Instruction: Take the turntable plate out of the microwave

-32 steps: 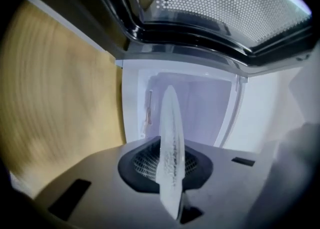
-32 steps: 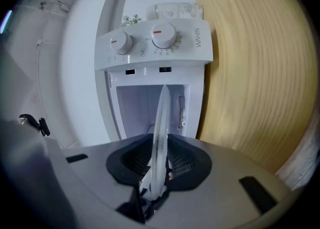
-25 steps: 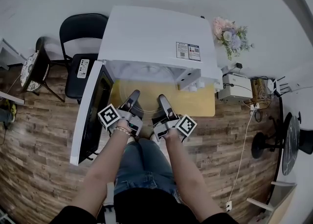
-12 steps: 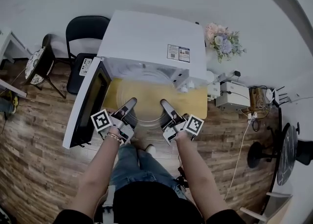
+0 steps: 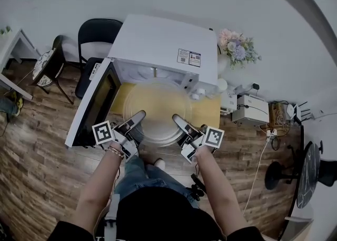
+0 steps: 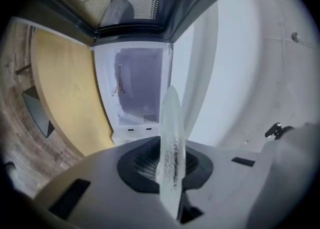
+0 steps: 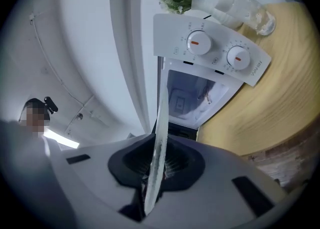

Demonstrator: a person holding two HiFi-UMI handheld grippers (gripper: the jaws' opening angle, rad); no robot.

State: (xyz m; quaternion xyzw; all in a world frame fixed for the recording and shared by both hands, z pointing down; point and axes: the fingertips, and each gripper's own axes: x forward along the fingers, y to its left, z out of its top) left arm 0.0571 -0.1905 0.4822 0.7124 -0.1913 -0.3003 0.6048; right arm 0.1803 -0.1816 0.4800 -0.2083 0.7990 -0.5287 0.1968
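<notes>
The round glass turntable plate [image 5: 157, 112] hangs level in front of the open white microwave [image 5: 163, 42], above the yellow table [image 5: 208, 111]. My left gripper [image 5: 138, 116] is shut on the plate's near left rim. My right gripper [image 5: 177, 119] holds the near right rim, its jaws closing on the glass. In the left gripper view the plate's edge [image 6: 171, 143] stands on end between the jaws of the left gripper [image 6: 170, 170]. The right gripper view shows the same edge [image 7: 160, 138] in the right gripper [image 7: 151, 175], with the empty cavity [image 7: 192, 98] behind.
The microwave door [image 5: 92, 109] is swung open to the left. A black chair [image 5: 97, 34] stands at the back left. Flowers [image 5: 237, 48] and a white box [image 5: 253, 107] with cables are on the right. A glass bottle [image 7: 240, 8] lies by the control panel [image 7: 215, 53].
Both grippers have drawn back toward the person and risen. The plate has come out of the cavity with them and now hangs in front of the microwave.
</notes>
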